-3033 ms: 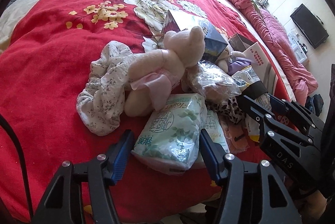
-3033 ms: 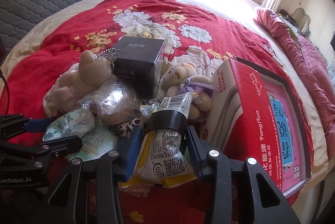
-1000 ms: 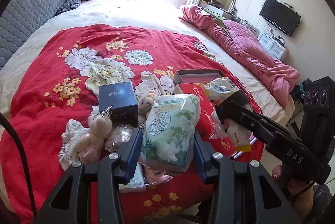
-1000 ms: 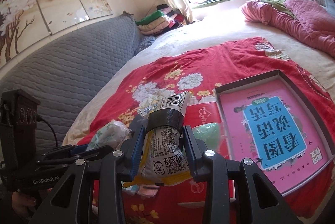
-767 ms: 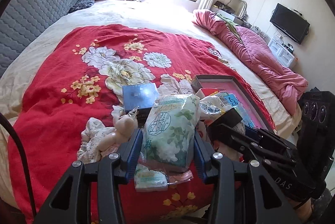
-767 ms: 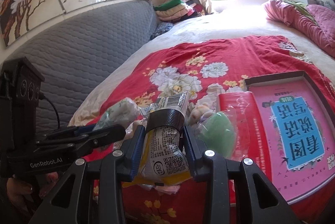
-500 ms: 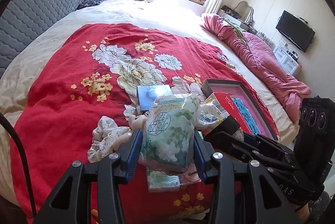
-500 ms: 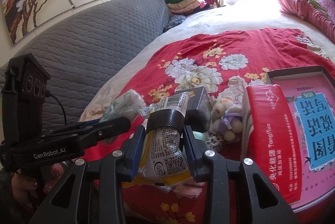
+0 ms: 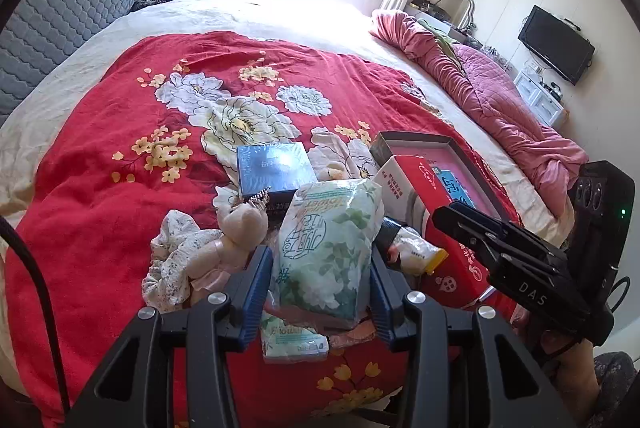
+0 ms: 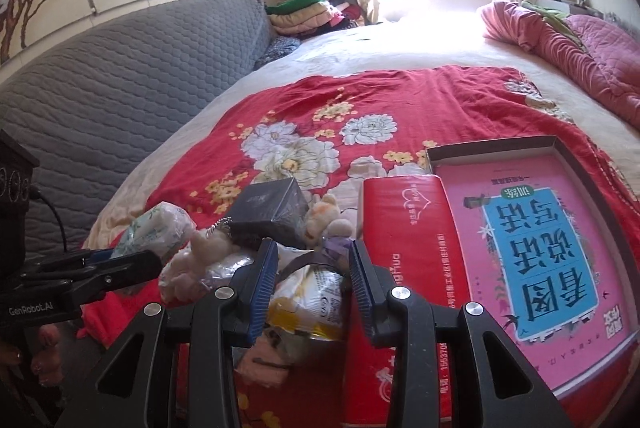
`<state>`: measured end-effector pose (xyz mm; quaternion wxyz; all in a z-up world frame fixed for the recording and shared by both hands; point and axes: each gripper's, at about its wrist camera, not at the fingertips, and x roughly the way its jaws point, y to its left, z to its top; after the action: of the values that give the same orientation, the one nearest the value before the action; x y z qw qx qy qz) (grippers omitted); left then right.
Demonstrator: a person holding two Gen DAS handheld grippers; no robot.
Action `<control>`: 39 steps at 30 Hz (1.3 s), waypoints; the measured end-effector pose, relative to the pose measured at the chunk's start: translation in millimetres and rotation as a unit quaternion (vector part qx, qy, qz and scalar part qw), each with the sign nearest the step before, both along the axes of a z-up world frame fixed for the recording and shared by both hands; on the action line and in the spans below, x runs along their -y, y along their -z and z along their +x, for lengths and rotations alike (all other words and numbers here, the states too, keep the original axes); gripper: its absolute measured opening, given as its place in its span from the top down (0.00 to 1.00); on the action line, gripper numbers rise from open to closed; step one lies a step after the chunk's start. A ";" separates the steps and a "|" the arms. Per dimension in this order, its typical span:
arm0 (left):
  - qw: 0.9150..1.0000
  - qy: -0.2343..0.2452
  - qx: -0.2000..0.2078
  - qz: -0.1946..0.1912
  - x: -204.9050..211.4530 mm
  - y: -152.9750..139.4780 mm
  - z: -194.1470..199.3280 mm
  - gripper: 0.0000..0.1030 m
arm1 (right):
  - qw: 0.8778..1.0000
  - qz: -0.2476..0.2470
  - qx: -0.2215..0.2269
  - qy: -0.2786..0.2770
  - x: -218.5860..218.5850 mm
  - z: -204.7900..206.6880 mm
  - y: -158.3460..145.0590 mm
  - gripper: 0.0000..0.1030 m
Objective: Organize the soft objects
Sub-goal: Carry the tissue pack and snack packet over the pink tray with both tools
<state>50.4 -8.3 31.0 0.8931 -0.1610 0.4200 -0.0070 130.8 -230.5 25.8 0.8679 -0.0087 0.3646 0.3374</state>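
My left gripper (image 9: 320, 278) squeezes the tissue pack (image 9: 326, 248) and my right gripper (image 10: 310, 284) the snack bag (image 10: 308, 298), which looks crooked and may slip out.

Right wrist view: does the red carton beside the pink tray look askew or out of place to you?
Yes. The red carton leans tilted over the left rim of the pink tray instead of lying flat on the blanket, so it looks askew.

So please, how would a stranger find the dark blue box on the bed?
On the red floral blanket, look at the cluttered pile near its front edge. At the pile's far side sits the dark blue box, square, glossy and hard-edged, while its neighbours are soft toys, cloth and crinkly packets.
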 end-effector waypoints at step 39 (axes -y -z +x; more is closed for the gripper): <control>0.998 0.006 0.063 0.028 -4.6 -53.3 0.4 0.56 | 0.990 -0.059 -0.118 -0.043 -73.0 21.4 33.5 0.75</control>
<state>50.8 -3.7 84.3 0.9220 -0.1323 0.3638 -0.0103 152.2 -157.5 -7.7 0.8013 -0.0354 0.4830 0.3511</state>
